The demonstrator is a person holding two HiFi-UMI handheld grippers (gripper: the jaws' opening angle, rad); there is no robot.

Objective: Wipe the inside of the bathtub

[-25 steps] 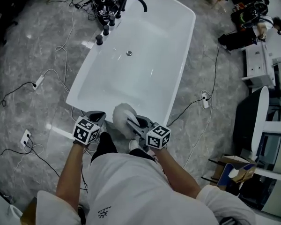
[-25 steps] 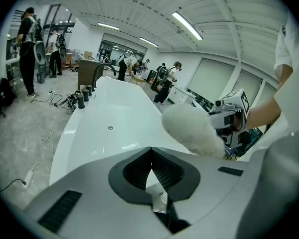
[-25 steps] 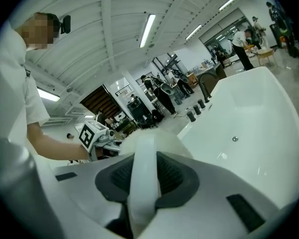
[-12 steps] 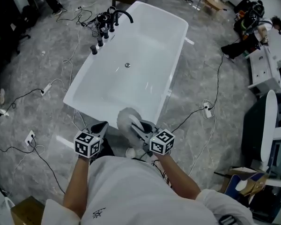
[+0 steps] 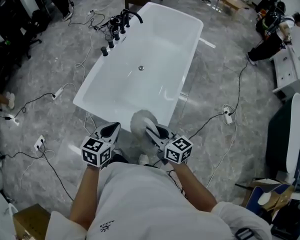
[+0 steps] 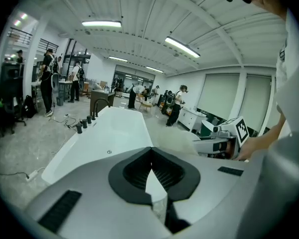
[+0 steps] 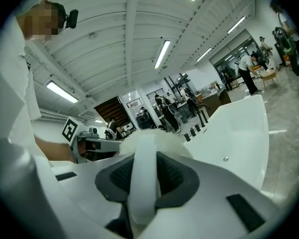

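– What is changing since a second ago?

– The bathtub (image 5: 157,74) is sitting further off in the head view, with more of the grey floor (image 5: 45,69) showing round it. Both grippers are staying at its near end, side by side.

– What is the right gripper (image 5: 150,130) doing?

– It is pinching the white handle (image 7: 142,183) of a fluffy white duster (image 5: 140,120). Its own view is showing the handle running straight up between the pads, with the fluffy head just past the tips. In the head view that head is hanging over the near rim of the tub.

– Is it touching the inside?

– I cannot tell; it is overlapping the rim, not reaching down to the tub's floor.

– And the left gripper (image 5: 110,130)?

– Its jaws are pressing together at the tips and carrying nothing. It is pointing at the tub from just short of the near rim.

– Anything else on the tub?

– The drain (image 5: 141,68) is showing on the bare white floor inside, and a dark faucet (image 5: 131,15) is standing at the far left corner. Cables (image 5: 70,86) are trailing over the floor alongside.
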